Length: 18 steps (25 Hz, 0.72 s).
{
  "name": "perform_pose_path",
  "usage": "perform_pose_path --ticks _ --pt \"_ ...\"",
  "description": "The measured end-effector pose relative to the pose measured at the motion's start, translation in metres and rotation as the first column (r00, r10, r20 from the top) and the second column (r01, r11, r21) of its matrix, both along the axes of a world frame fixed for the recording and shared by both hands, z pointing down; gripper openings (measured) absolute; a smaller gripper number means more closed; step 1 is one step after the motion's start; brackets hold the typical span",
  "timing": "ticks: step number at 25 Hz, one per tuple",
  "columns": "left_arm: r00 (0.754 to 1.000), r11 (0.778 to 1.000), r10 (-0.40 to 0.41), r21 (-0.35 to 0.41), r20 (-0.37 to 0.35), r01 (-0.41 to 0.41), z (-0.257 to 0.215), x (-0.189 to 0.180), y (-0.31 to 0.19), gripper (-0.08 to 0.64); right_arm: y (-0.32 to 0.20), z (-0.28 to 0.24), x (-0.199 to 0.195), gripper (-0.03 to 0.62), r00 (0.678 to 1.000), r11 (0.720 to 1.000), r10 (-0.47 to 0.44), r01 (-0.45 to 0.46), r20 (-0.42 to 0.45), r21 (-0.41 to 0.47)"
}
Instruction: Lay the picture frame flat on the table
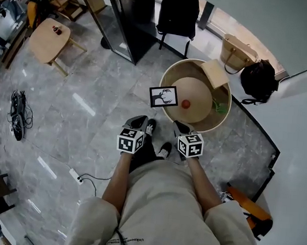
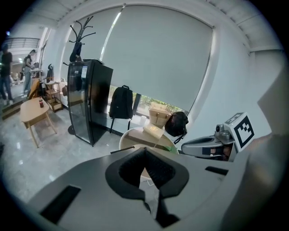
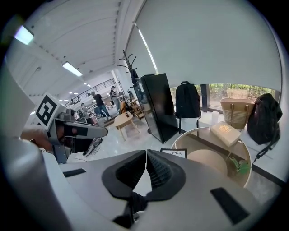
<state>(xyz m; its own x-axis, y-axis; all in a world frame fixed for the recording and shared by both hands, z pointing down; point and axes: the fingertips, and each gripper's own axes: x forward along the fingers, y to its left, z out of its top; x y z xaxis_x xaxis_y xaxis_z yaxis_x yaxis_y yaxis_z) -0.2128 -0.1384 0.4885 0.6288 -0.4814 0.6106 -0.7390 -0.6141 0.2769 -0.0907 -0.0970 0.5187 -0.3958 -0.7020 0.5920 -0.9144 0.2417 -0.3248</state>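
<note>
Left hand-held gripper [image 1: 139, 120] and right hand-held gripper [image 1: 181, 128] are closed and empty, with the picture frame [image 1: 163, 96] at the round tabletop's [image 1: 172, 71] nine o'clock edge.

1. I am standing over a grey marble floor [image 1: 91, 115] that is catching streaks of light.
2. A tall black glass-door cabinet [image 1: 124, 18] is standing ahead of me, a coat rack [image 2: 79, 36] rising behind it.
3. A black backpack [image 1: 178, 13] is sitting on a chair beside the cabinet.
4. A pale roller blind [image 2: 158, 58] is covering most of the window, leaving a daylight strip below.
5. A small wooden table [image 1: 49, 39] is standing far left.
6. A woven handbag [image 1: 237, 52] and a black bag [image 1: 258, 79] are resting by the window.
</note>
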Motion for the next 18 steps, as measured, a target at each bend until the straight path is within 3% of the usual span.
perform_pose_path --ticks 5,18 --pt "1.000 1.000 -0.001 0.001 0.001 0.001 -0.001 0.002 0.005 0.020 0.006 0.000 0.001 0.034 0.999 1.000 -0.026 0.025 -0.040 -0.004" --pt "1.000 1.000 -0.002 -0.001 -0.019 0.002 -0.003 0.007 0.012 0.021 0.014 -0.004 0.011 0.034 0.999 1.000 0.008 -0.008 -0.045 0.010"
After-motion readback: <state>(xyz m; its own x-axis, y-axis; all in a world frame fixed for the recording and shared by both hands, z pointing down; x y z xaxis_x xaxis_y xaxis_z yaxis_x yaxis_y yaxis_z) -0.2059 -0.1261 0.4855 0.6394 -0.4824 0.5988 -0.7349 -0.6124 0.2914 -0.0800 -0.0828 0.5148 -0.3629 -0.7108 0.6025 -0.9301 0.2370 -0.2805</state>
